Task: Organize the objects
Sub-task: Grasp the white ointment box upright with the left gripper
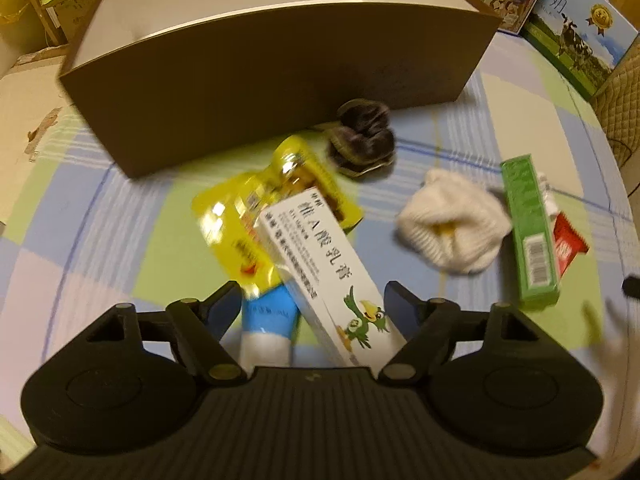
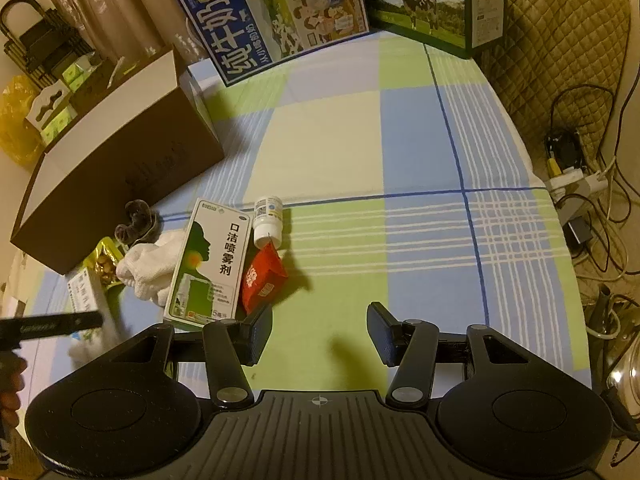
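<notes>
In the left wrist view my left gripper is open just above the bed. A long white ointment box with a green parrot and a blue-and-white tube lie between its fingers. A yellow snack packet sits under the box. Beyond lie a dark scrunchie, a white knitted cloth, a green box and a red packet. A large brown open box stands behind. My right gripper is open over bare checked sheet, right of the green-and-white spray box, red packet and white bottle.
Milk cartons line the far edge of the checked sheet. A quilted cover, a power strip and cables lie off the right side. A hand shows at the left edge of the right wrist view.
</notes>
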The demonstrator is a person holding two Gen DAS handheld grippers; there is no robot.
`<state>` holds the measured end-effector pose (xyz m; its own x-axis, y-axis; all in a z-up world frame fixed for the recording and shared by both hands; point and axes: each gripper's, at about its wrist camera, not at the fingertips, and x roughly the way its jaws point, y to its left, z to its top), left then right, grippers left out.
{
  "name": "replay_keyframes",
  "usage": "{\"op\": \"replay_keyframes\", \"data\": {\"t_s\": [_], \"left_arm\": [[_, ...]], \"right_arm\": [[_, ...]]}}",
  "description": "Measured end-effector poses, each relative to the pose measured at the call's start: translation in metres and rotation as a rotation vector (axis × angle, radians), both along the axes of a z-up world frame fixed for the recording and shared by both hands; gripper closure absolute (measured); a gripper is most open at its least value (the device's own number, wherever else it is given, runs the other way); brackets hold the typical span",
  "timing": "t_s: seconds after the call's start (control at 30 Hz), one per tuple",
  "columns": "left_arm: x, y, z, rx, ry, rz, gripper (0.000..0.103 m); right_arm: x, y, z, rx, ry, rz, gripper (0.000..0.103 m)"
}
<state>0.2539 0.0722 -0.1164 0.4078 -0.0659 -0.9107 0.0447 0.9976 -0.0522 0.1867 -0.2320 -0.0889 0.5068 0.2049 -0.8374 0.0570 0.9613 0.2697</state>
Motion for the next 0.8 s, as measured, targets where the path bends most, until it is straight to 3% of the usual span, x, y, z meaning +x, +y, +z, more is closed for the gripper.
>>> {"op": "replay_keyframes", "data": {"t_s": [0.17,0.3,0.43,0.63,0.8], "left_arm": [[-0.01,0.019,0.001,0.073,-0.007,0.003,0.036],[-0.015,0.026,0.002,0.075,-0.023,0.002,0.043],[-0.014,0.013,0.001,0.113,-0.054,-0.037,0.048],[-0.006,-0.013,-0.013,0.237,-0.067,-0.102,0.062],[-0.006,-0.009,-0.012,0.24,-0.072,-0.085,0.063]], "right_arm": [[0.002,0.004,-0.001,0.0,-0.003,0.02,0.053],[0.003,0.006,-0.002,0.001,0.0,0.032,0.053],[0.003,0.006,-0.004,0.0,0.004,0.035,0.053],[0.001,0.004,-0.004,-0.002,0.006,0.032,0.053],[-0.001,0.001,-0.006,0.003,0.009,0.021,0.053]]}}
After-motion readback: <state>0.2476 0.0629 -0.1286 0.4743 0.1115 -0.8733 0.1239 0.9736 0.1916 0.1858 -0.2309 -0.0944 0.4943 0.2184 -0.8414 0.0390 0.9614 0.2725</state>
